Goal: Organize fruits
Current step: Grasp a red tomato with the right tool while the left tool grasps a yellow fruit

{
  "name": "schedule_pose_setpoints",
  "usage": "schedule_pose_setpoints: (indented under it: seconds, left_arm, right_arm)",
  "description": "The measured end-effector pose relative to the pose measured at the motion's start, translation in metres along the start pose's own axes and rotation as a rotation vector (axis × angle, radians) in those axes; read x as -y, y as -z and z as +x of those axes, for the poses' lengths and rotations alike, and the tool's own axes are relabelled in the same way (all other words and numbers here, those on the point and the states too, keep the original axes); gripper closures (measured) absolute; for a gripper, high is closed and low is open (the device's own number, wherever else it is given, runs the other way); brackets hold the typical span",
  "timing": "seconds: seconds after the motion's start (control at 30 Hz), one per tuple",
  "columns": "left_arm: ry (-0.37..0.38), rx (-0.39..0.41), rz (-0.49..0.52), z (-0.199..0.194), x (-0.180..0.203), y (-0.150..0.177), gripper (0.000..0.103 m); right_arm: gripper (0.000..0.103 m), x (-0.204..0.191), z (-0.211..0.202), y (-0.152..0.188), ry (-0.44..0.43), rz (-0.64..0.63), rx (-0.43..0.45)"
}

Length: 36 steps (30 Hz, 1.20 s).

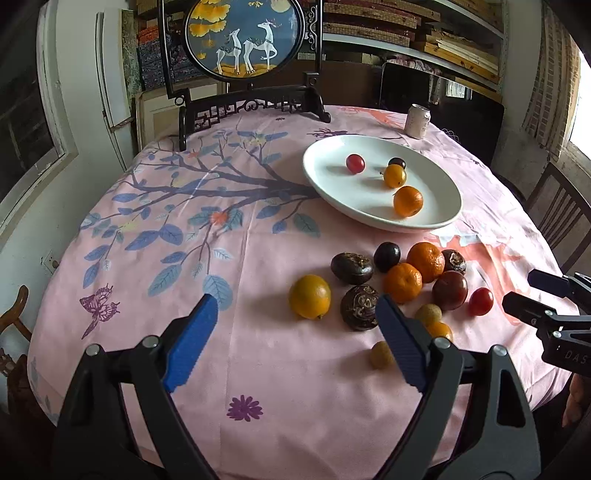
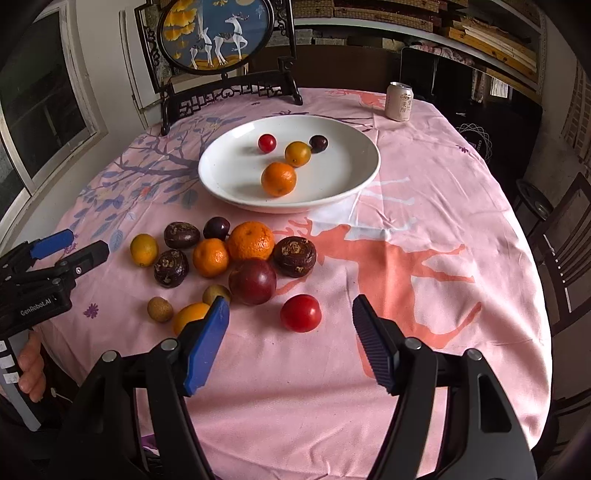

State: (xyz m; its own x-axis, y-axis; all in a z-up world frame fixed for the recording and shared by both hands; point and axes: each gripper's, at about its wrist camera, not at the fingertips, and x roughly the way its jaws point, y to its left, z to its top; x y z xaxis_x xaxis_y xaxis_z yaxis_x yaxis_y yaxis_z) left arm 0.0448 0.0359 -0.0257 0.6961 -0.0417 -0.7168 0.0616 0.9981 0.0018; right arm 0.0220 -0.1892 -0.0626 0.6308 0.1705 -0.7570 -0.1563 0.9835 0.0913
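A white plate (image 2: pixel 354 177) holds a mandarin (image 2: pixel 278 178), a yellow fruit (image 2: pixel 297 153), a red cherry tomato (image 2: pixel 266 143) and a dark plum (image 2: pixel 318 143). In front of it on the pink cloth lies a cluster of loose fruit: two mandarins (image 2: pixel 251 240), a large plum (image 2: pixel 252 281), a red tomato (image 2: pixel 300 313), dark passion fruits (image 2: pixel 294 256), a lemon (image 1: pixel 309 296) and small longans (image 2: pixel 160 309). My left gripper (image 1: pixel 297 308) is open, near the lemon. My right gripper (image 2: pixel 290 306) is open with the red tomato between its fingers, not touching.
A drink can (image 2: pixel 399 101) stands at the table's far right. A framed deer screen on a dark stand (image 2: pixel 221 33) stands at the far edge. Dark wooden chairs (image 2: pixel 561 243) stand to the right. A window is at left.
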Motion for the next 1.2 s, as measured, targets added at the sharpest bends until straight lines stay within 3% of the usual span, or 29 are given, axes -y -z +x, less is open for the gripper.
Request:
schedule_pose_setpoints:
  seconds: [0.17,0.27,0.3,0.33,0.37,0.4,0.77,0.9,0.97,1.0,1.2]
  left_arm:
    - [-0.016,-0.059,-0.016,0.018,-0.006,0.008,0.014]
    - [-0.020,-0.082,-0.023,0.026,-0.010,0.010,0.014]
    - [-0.021,-0.087,-0.024,0.028,-0.011,0.011,0.014]
    - [-0.022,-0.091,-0.025,0.030,-0.012,0.012,0.014]
    - [-0.020,-0.096,-0.025,0.031,-0.012,0.012,0.014]
    - [-0.018,-0.100,-0.026,0.032,-0.012,0.012,0.014]
    - [-0.011,-0.158,-0.032,0.067,-0.009,0.006,0.015]
    - [0.021,-0.189,-0.060,0.084,-0.009,0.001,0.035]
    - [0.038,-0.167,-0.056,0.085,-0.007,-0.002,0.053]
    - [0.053,-0.169,-0.066,0.084,-0.006,-0.003,0.068]
    - [0.085,-0.132,-0.065,0.066,-0.003,-0.005,0.068]
  right_arm:
    - [0.034,0.008,0.037,0.008,0.024,0.016,-0.080]
    - [0.034,0.011,0.050,0.009,0.031,0.014,-0.079]
    - [0.037,0.011,0.054,0.009,0.026,0.010,-0.079]
    - [0.058,0.010,0.057,0.009,0.014,0.006,-0.085]
    - [0.068,0.010,0.061,0.010,0.003,0.003,-0.098]
    - [0.070,0.009,0.059,0.009,0.010,-0.005,-0.085]
    - [0.070,0.009,0.041,0.007,-0.012,0.011,-0.063]
    - [0.070,0.009,0.038,0.008,-0.021,0.014,-0.058]
    - [0.070,0.009,0.038,0.008,-0.027,0.017,-0.058]
    - [0.070,0.009,0.037,0.009,-0.028,0.018,-0.057]
    - [0.070,0.007,0.034,0.008,-0.038,0.018,-0.047]
